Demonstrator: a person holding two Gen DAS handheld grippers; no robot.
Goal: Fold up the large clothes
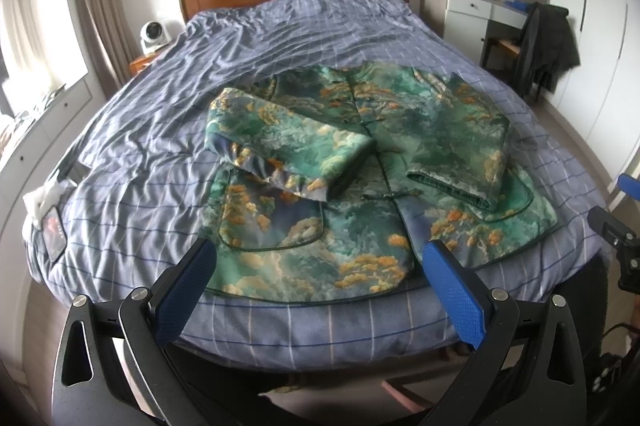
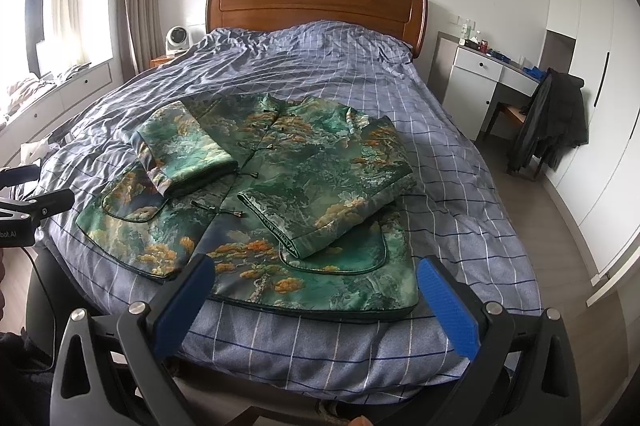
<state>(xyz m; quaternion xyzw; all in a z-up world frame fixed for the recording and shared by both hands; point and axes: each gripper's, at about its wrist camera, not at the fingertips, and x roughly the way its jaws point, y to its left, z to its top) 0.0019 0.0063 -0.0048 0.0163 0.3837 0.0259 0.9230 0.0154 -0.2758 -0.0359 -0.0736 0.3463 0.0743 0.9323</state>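
A: My left gripper [image 1: 318,258] hangs at the foot of the bed [image 1: 320,330], jaws apart and empty, just short of the jacket [image 1: 320,185] hem. My right gripper [image 2: 314,276] does the same at the hem's right half, also spread wide.

B: Where does the jacket lie?

A: Flat on the quilt, front up, both sleeves [image 1: 288,145] already folded across the chest, hem toward me.

B: What could go wrong?

A: I judge the fabric thick and slippery. Lifting the hem unevenly could slide the sleeves off; pinching too deep could catch the quilt beneath.
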